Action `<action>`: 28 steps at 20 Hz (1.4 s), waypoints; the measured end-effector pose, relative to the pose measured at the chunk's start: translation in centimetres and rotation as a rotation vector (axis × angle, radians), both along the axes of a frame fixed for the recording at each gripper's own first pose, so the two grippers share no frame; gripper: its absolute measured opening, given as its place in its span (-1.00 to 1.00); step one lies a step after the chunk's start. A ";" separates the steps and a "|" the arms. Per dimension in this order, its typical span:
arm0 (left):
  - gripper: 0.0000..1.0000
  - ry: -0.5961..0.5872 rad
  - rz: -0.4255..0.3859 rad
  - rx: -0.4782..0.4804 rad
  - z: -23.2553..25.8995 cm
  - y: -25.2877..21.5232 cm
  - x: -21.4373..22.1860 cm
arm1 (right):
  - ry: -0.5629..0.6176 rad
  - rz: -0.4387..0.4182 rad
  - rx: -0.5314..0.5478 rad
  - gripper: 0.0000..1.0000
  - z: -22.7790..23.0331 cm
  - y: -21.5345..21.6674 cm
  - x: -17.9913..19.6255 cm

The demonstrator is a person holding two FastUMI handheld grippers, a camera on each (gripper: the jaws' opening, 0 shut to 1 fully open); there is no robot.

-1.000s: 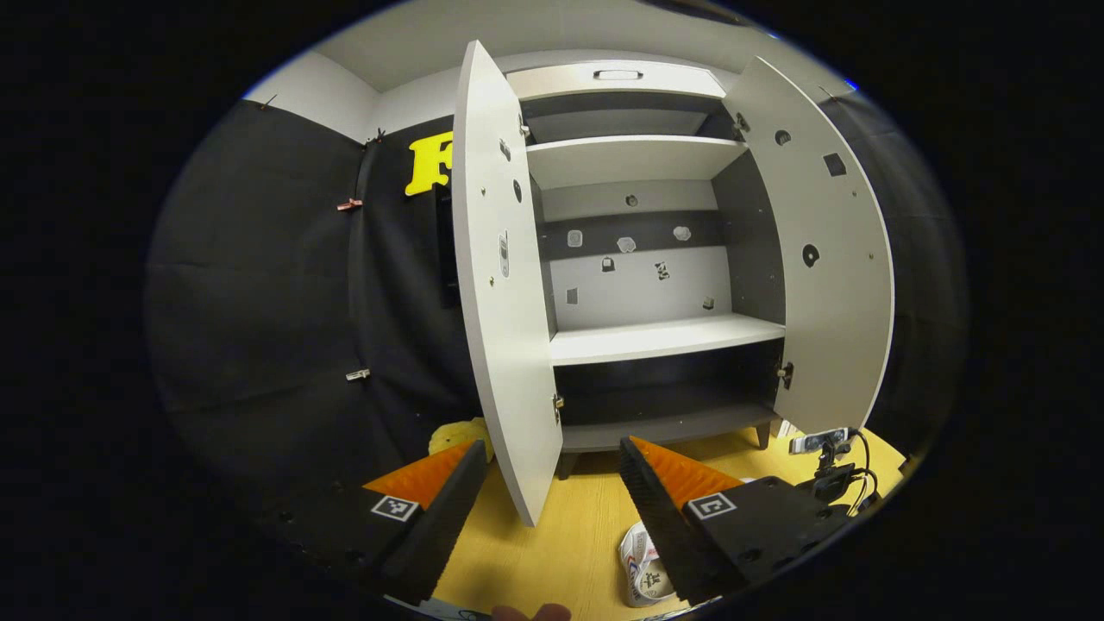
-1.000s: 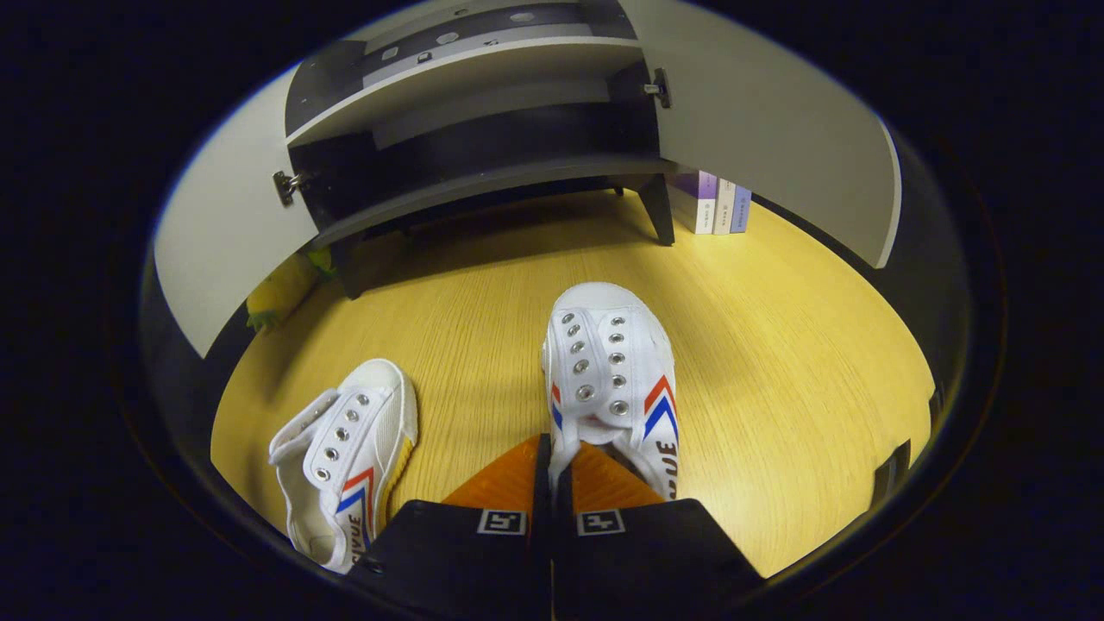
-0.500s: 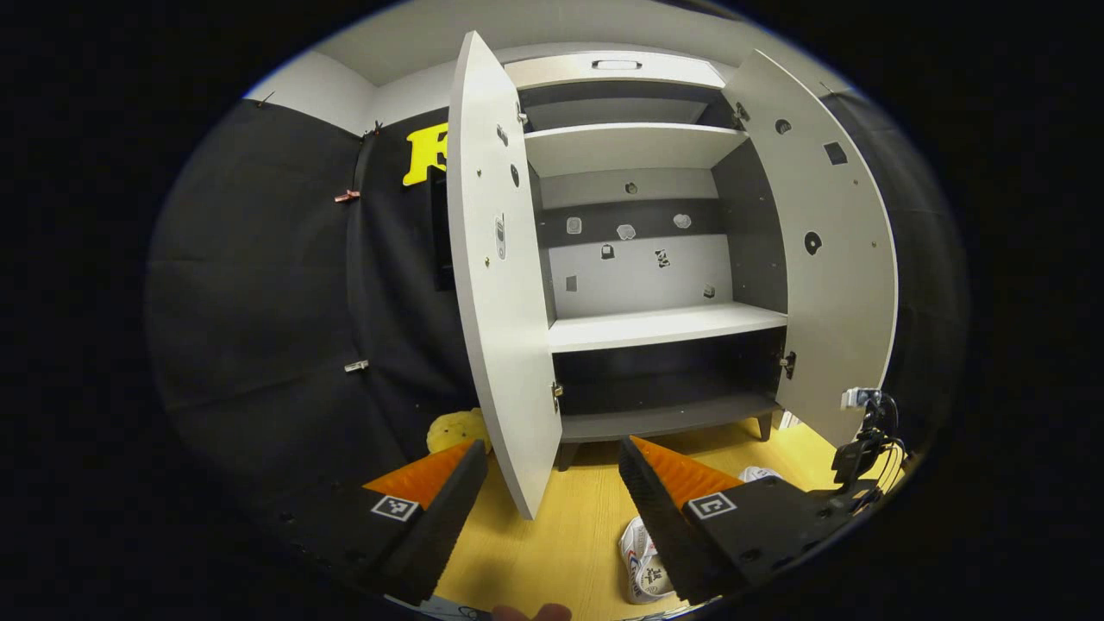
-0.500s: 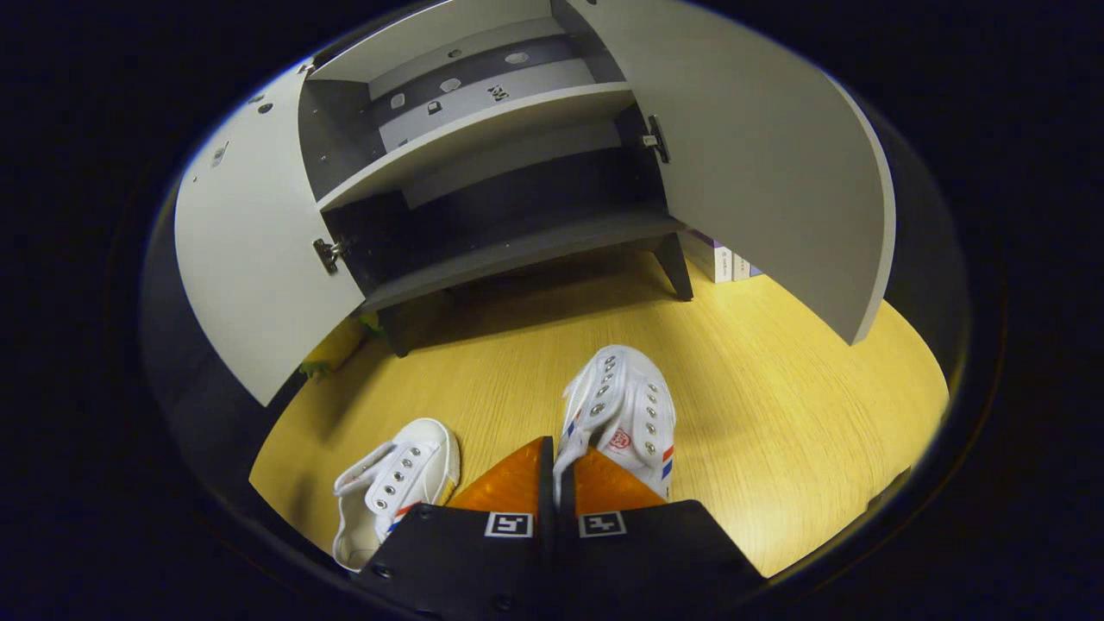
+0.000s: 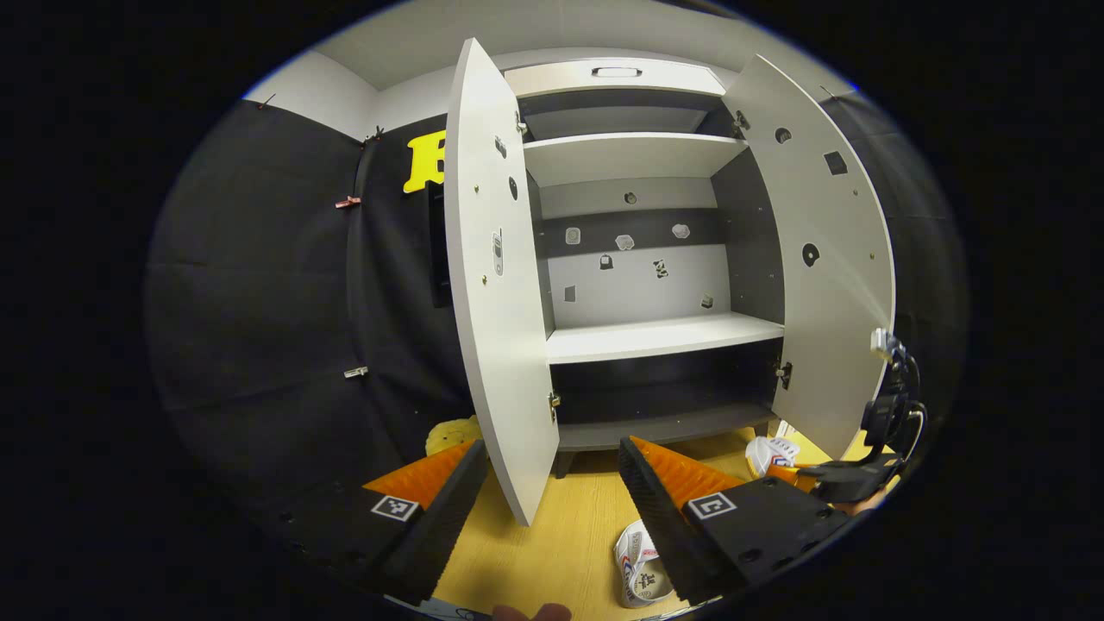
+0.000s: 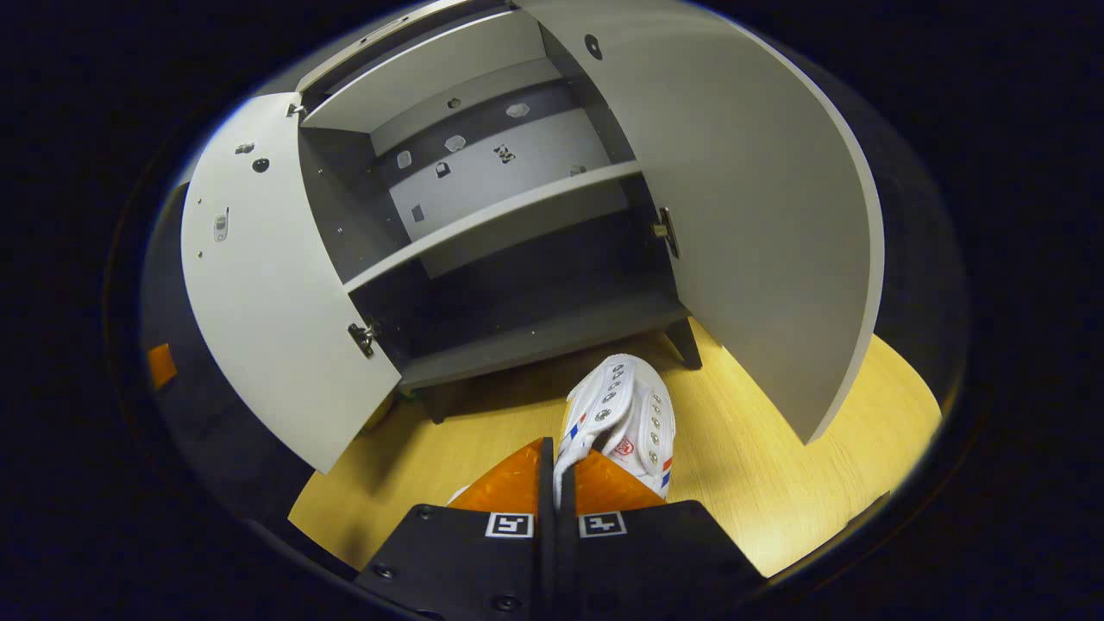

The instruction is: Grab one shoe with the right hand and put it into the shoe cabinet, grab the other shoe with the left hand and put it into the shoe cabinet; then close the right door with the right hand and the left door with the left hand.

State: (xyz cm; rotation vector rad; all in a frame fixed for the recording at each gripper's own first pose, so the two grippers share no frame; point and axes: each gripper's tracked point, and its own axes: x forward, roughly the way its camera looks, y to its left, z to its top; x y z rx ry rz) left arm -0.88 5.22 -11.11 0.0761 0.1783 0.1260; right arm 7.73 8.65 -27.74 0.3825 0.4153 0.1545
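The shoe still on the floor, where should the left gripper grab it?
Probably the collar rim of the floor shoe, from above: its opening faces up, giving a thin edge to pinch. The open left gripper hangs just above it.

The cabinet (image 5: 642,259) stands on the floor (image 6: 759,466) against the wall, both doors swung out. One shoe (image 6: 623,418) hangs above the floor before the bottom shelf (image 6: 535,341). In the left gripper view, the other shoe (image 5: 638,565) lies on the floor before the cabinet.
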 end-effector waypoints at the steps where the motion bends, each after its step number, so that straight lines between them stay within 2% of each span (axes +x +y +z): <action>1: 0.94 -0.003 0.000 -0.005 0.2 0.0 0.1 | -0.026 -0.002 0.006 -0.92 1.7 0.2 0.1; 9: 0.93 -0.038 -0.015 -0.035 2.6 0.5 1.2 | -0.249 0.011 0.010 -0.92 16.4 2.9 4.1; 15: 0.94 -0.040 -0.035 -0.072 3.2 0.8 2.1 | -0.370 -0.020 -0.057 -0.92 23.5 3.9 11.6; 19: 0.94 -0.035 -0.046 -0.071 3.1 0.8 2.7 | -0.360 -0.055 -0.135 -0.92 24.2 2.7 19.0; 24: 0.94 -0.018 -0.049 -0.094 2.3 0.1 2.8 | -0.289 -0.084 -0.232 -0.92 23.2 0.6 28.4; 28: 0.94 -0.012 -0.039 -0.083 2.1 -0.1 3.3 | -0.221 -0.072 -0.333 -0.92 21.0 -0.4 33.8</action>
